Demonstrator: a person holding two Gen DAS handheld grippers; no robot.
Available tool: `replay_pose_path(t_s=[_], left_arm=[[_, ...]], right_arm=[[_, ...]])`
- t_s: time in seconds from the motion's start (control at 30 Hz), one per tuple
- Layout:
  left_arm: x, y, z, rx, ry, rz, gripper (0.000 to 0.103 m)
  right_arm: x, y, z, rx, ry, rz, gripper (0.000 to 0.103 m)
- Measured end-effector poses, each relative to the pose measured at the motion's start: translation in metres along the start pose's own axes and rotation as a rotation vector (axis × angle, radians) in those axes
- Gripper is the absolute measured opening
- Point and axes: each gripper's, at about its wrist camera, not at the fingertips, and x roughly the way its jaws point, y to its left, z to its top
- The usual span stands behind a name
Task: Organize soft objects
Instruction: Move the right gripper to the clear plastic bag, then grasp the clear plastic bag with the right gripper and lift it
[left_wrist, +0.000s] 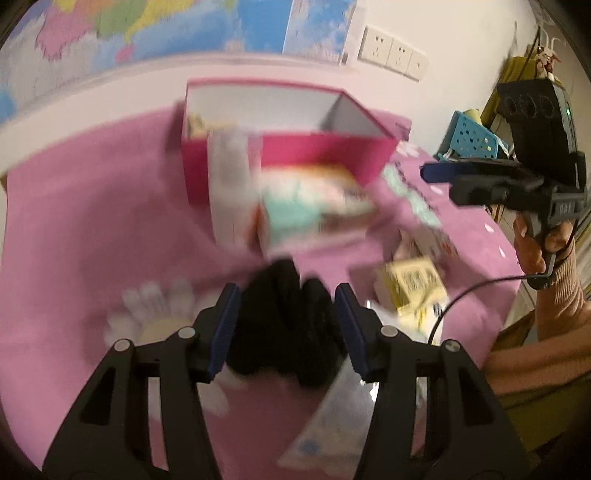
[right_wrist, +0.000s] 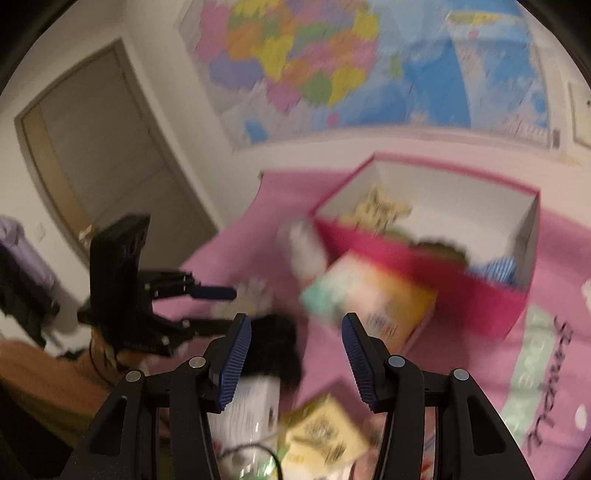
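We see a pink blanket (left_wrist: 92, 229) spread out, with a flower picture (left_wrist: 159, 314) on it. On the far side stands a pink box (left_wrist: 321, 155) with white walls inside and no lid on top. In the right view we can see things in the box (right_wrist: 424, 254): something yellow (right_wrist: 380, 210), something dark (right_wrist: 439, 251) and something with blue stripes (right_wrist: 498, 269). They are too blurry to name.

Our left tongs (left_wrist: 288, 325) are wide open. A black fluffy thing (left_wrist: 284, 325) sits between the two blue pads (left_wrist: 225, 328). It lies on the blanket, near us, in front of the box. We cannot tell if the pads touch it.

Our right tongs (right_wrist: 295, 362) are open too, with nothing between them. In the left view we see the right tongs (left_wrist: 461, 181) held up at the right side, well apart from the black thing, with a hand (left_wrist: 532, 243) around the handle.

A colorful pack (left_wrist: 314, 206) leans at the front of the box, just to the near side of it. A white bottle (left_wrist: 229, 184) stands to the left of the pack, touching the box front. A small yellow pack (left_wrist: 413, 284) lies near us on the right. A clear plastic bag (left_wrist: 332, 413) lies under the right finger of the left tongs.

On the far wall hangs a big map (right_wrist: 332, 66) with many colors. White wall plugs (left_wrist: 391, 51) are to the right of it. A blue basket (left_wrist: 469, 136) sits far off at the right. A door (right_wrist: 107, 166) is at the left in the right view.

Everything is a bit blurry.
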Motion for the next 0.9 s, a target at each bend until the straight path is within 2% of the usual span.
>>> replay_pose_path(t_s=[0.2, 0.3, 0.4, 0.57, 0.6, 0.63, 0.67, 0.8, 0.9], left_arm=[[-0.001, 0.004, -0.038, -0.071, 0.064, -0.053, 0.055], [-0.002, 0.004, -0.052, -0.092, 0.076, -0.063, 0.055], [0.001, 0.004, -0.063, -0.107, 0.088, -0.061, 0.056], [0.005, 0.009, -0.072, -0.133, 0.091, -0.054, 0.056], [0.004, 0.010, -0.072, -0.137, 0.088, -0.055, 0.056], [0.004, 0.012, -0.072, -0.142, 0.087, -0.055, 0.056], [0.004, 0.014, -0.073, -0.149, 0.086, -0.055, 0.056], [0.003, 0.020, -0.076, -0.164, 0.084, -0.063, 0.056], [-0.001, 0.025, -0.080, -0.179, 0.078, -0.087, 0.056]], right_arm=[[0.045, 0.020, -0.025, -0.037, 0.163, 0.060, 0.052], [0.066, 0.029, -0.027, -0.070, 0.207, 0.049, 0.053], [0.087, 0.034, -0.026, -0.086, 0.251, -0.002, 0.063], [0.108, 0.044, -0.033, -0.138, 0.303, -0.034, 0.064], [0.109, 0.046, -0.036, -0.146, 0.303, -0.035, 0.061], [0.109, 0.046, -0.038, -0.145, 0.307, -0.033, 0.050], [0.108, 0.044, -0.040, -0.134, 0.306, -0.026, 0.044], [0.095, 0.035, -0.040, -0.072, 0.242, -0.004, 0.020], [0.078, 0.035, -0.038, -0.060, 0.190, -0.003, 0.016]])
